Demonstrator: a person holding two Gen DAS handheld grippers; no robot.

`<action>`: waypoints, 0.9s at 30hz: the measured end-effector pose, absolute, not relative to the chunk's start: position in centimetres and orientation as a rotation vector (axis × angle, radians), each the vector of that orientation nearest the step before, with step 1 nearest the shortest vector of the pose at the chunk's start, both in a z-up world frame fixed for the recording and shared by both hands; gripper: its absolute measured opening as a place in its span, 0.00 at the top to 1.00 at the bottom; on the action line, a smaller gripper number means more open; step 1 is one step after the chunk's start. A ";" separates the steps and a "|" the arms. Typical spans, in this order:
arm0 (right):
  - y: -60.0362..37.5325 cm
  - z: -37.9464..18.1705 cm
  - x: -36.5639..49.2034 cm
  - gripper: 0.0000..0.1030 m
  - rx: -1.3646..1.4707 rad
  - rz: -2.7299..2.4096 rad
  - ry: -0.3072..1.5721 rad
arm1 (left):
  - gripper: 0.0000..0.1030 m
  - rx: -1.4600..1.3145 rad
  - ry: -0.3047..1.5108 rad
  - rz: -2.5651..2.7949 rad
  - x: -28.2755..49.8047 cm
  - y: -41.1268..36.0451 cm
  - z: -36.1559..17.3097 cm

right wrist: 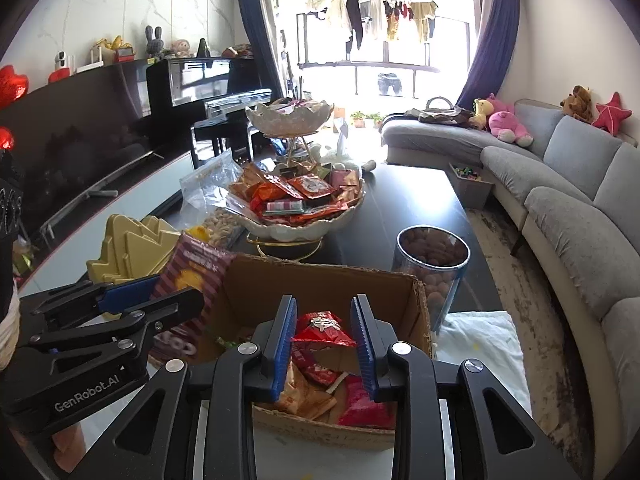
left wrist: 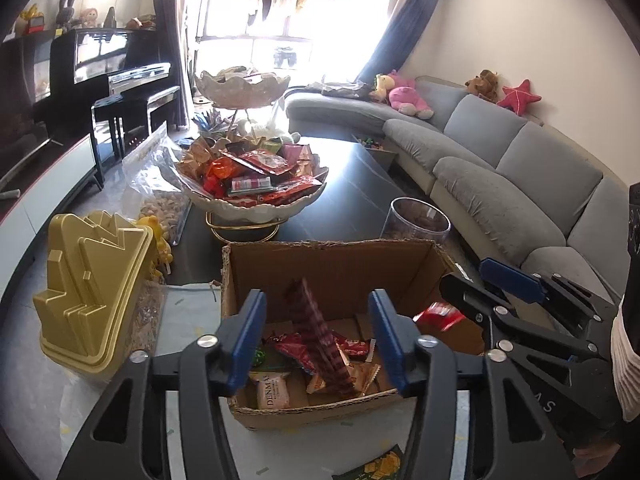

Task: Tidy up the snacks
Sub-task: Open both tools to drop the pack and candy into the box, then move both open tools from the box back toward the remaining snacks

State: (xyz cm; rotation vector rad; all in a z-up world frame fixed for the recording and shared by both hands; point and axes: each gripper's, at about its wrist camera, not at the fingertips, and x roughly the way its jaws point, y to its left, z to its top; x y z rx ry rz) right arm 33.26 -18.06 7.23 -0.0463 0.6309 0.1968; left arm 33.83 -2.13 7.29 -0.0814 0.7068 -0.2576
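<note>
Both claws hang over the cardboard box [left wrist: 340,264] on the surface. The left claw [left wrist: 318,340] is spread, its striped maroon packet [left wrist: 316,344] dropping free; the right claw [right wrist: 325,344] is parted around a red packet [right wrist: 322,330], pads not pressing. Next, I'd guess, more snacks from the heaped bowl [left wrist: 256,204]. One wrapper reads "DENMA".

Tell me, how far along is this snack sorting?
Done: several packets lie in the cardboard box. In hand: a striped packet hangs loose inside the open left tool, a red packet inside the open right tool, both over the box. Left: the white bowl is heaped with snacks, so plenty may remain.
</note>
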 end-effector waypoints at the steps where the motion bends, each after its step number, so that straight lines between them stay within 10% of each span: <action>1: -18.1 7.1 33.4 0.52 -0.046 0.189 0.639 | 0.43 -0.085 0.706 -0.256 33.7 -2.0 7.3; 27: -20.0 6.5 25.3 0.36 -0.074 0.190 0.608 | 0.21 0.090 0.617 -0.247 24.0 -3.1 7.0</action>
